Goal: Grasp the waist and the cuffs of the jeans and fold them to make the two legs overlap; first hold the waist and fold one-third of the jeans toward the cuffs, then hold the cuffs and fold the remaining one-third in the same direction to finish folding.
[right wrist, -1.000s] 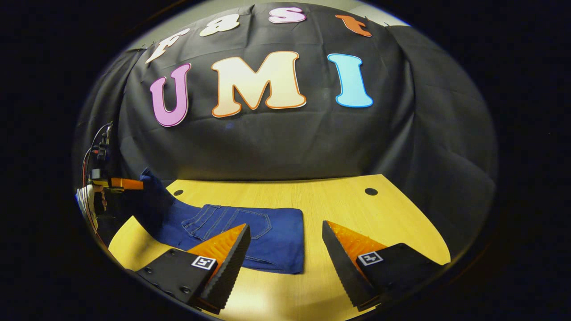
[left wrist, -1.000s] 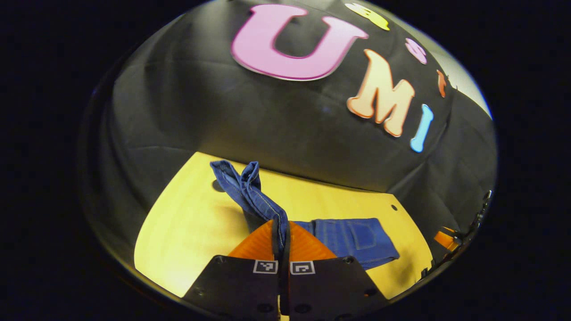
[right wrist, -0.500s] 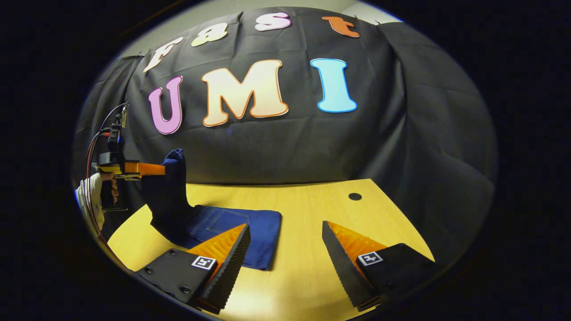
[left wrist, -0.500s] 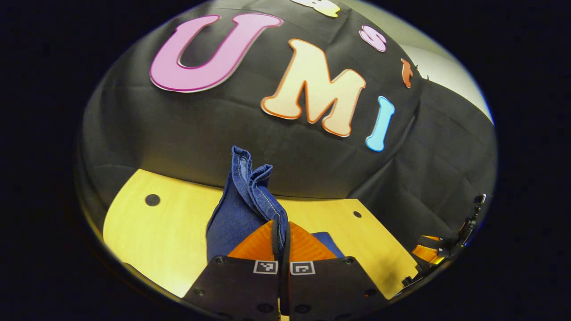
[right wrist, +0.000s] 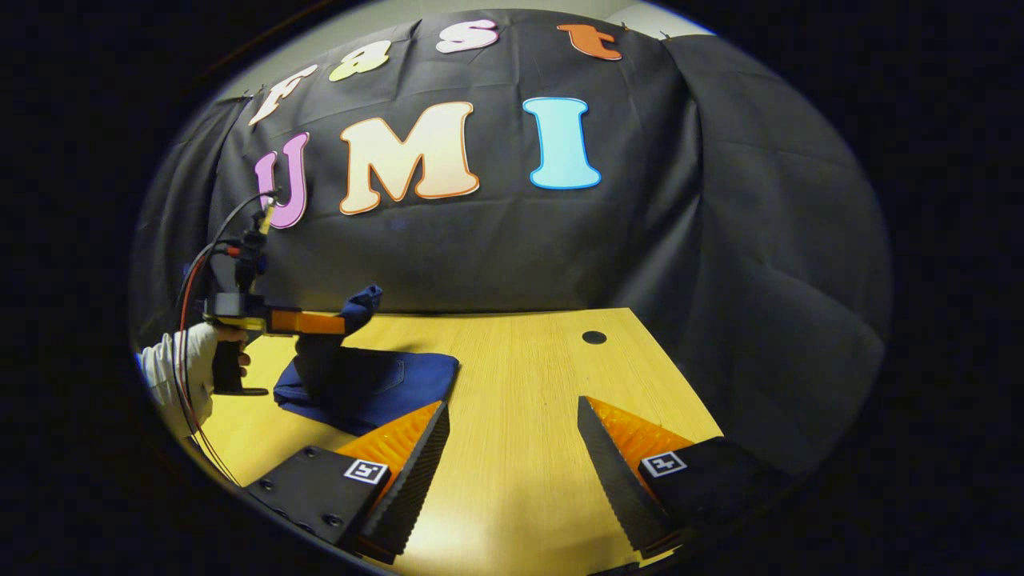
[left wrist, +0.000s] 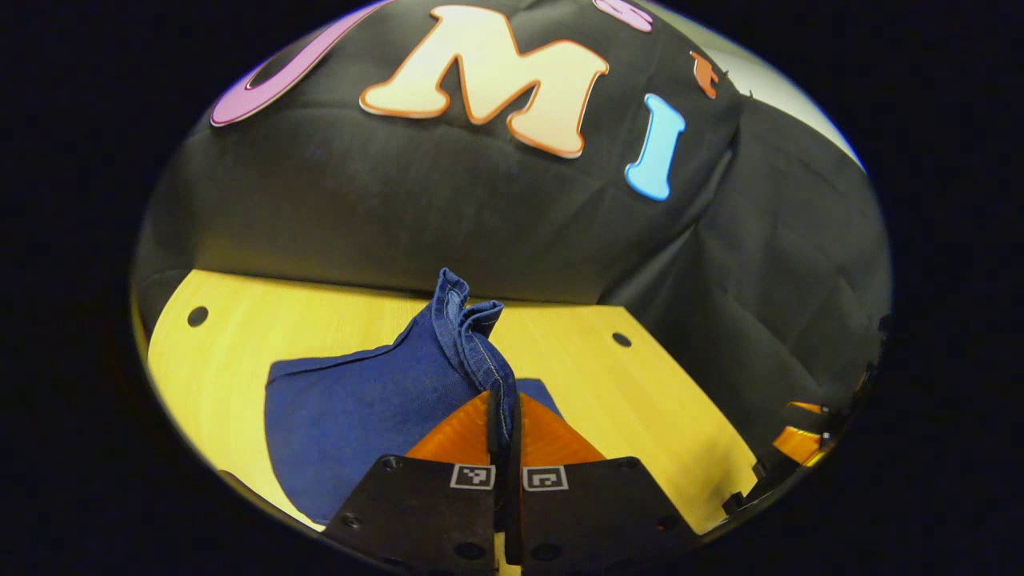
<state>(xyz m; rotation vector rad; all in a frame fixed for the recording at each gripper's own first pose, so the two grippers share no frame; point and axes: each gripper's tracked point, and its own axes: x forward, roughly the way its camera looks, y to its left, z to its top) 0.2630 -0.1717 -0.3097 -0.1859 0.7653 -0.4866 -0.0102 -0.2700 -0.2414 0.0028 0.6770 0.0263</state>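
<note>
Two grippers were in play. Left gripper (left wrist: 504,416) had its fingers (left wrist: 458,432) pressed together on the cuffs (left wrist: 468,320) of one pair of jeans (left wrist: 352,408), denim pinched in the slit between them. The cuffs stuck up past the fingertips, bunched, hems pointing up and away toward the wall. From the pinch, cloth fell down to the left onto the folded stack lying flat on the table (left wrist: 240,312). In the left gripper view the stack's long axis ran roughly left to right across the table, with its left edge well short of the table edge.

In the right gripper view, the left gripper (right wrist: 340,322) was seen from the side, held level by a gloved hand (right wrist: 188,364) above the stack, cuffs poking up past its tip. Jeans (right wrist: 376,384) lay at the table's left part, one short edge facing right.

Right gripper (right wrist: 512,448) had fingers (right wrist: 416,464) wide apart, nothing between them, bare table (right wrist: 520,376) under them, well apart from the jeans. Its tips pointed toward the wall.

Two round holes in the table: one (left wrist: 197,315) far left, one (left wrist: 621,339) far right. Cables ran off the left gripper's back; count unclear.
</note>
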